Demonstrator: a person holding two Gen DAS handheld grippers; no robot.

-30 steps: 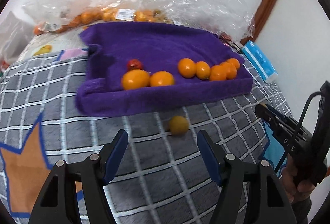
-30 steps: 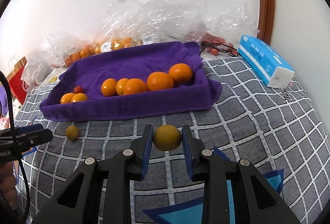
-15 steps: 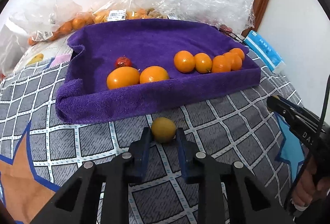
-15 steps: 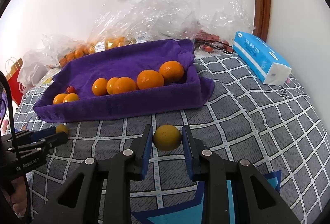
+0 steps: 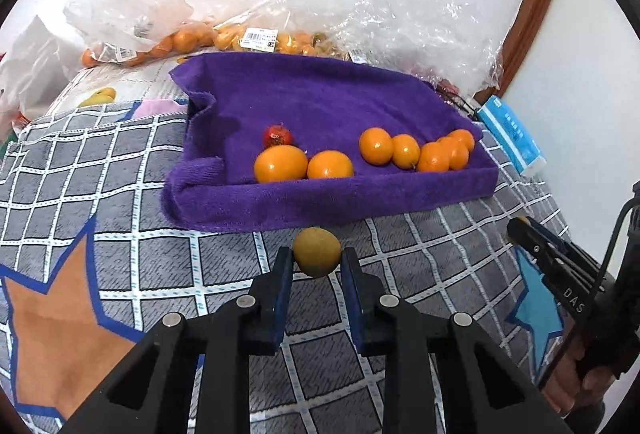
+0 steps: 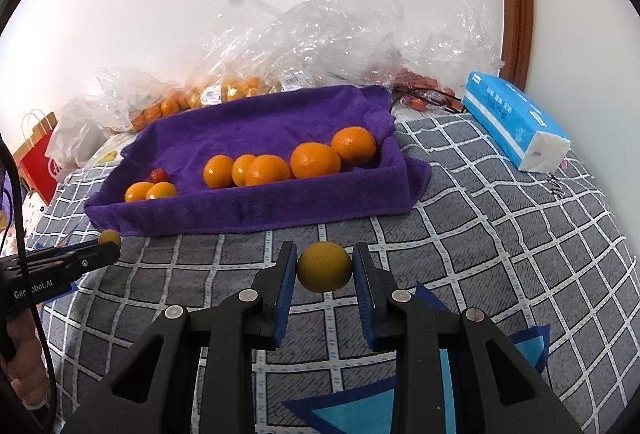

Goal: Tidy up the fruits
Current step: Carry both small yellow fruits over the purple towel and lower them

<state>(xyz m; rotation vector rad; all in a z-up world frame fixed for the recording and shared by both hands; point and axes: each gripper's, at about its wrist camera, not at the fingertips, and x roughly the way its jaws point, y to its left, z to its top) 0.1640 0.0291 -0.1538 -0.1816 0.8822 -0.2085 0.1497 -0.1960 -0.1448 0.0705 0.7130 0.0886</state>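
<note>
1. Both claws of mine were clamped on fruit: my left gripper (image 5: 316,266) had its blue pads pressed against a small dull-yellow fruit (image 5: 317,251), and my right gripper (image 6: 324,272) gripped a larger yellow fruit (image 6: 324,266) the same way.
2. Each fruit sat just near of the purple towel tray (image 5: 328,202), over the grey checked blanket (image 5: 120,170).
3. Inside the tray, along its near wall, lay a row of oranges (image 6: 315,160), with two more oranges (image 5: 280,163) to the left and a small red fruit (image 5: 277,135) just behind them.
4. That near wall of the tray stood between my held fruits and the row.
5. Clear plastic bags (image 6: 340,42) were heaped at the far side against the white wall, some holding small oranges (image 5: 188,36) and bearing white barcode labels (image 5: 261,38) too small to read.
6. A blue tissue pack (image 6: 516,126) lay at the far right; its print was illegible.
7. A red paper bag (image 6: 38,158) stood at the far left.
8. On my left gripper's side I read "Gen" and "obot.AI"; on my right one, "DAS".
</note>
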